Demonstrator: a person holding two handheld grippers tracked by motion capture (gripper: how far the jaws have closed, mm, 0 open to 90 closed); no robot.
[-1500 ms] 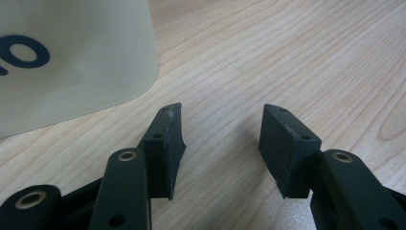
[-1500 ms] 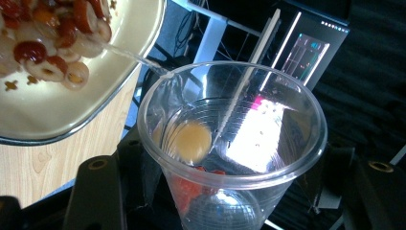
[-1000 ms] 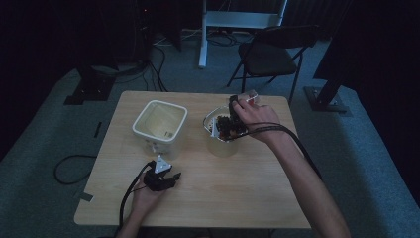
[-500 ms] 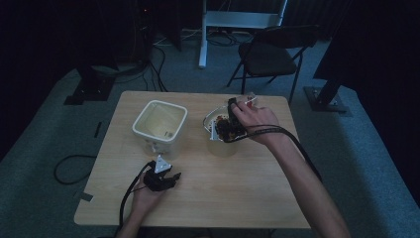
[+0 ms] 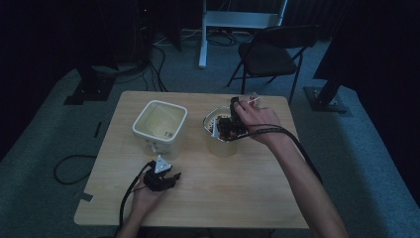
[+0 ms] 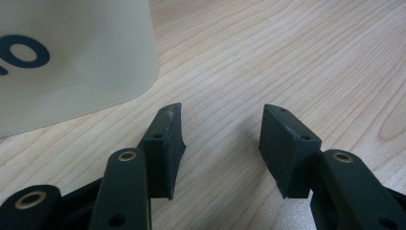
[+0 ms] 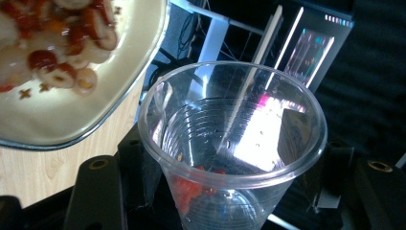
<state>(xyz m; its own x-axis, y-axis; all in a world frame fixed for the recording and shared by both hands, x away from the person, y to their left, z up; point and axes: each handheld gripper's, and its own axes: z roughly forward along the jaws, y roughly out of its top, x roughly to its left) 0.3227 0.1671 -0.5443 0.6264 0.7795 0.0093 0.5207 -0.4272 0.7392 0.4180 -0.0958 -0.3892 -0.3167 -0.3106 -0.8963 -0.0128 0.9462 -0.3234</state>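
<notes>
My right gripper is shut on a clear plastic cup, which has a few red bits at its bottom. The cup is held beside a pale bowl of red and white food pieces. In the high view the right gripper hangs over the round white bowl at the table's middle right. My left gripper rests on the wooden table near the front. Its jaws stand open with nothing between them, just in front of a cream square container.
The cream square container stands at the table's middle left, open at the top. Cables trail from both grippers across the table. A folding chair and equipment stands sit on the dark floor beyond the far edge.
The right hand with the cup has shifted very slightly over the bowl. The left gripper has stayed still.
</notes>
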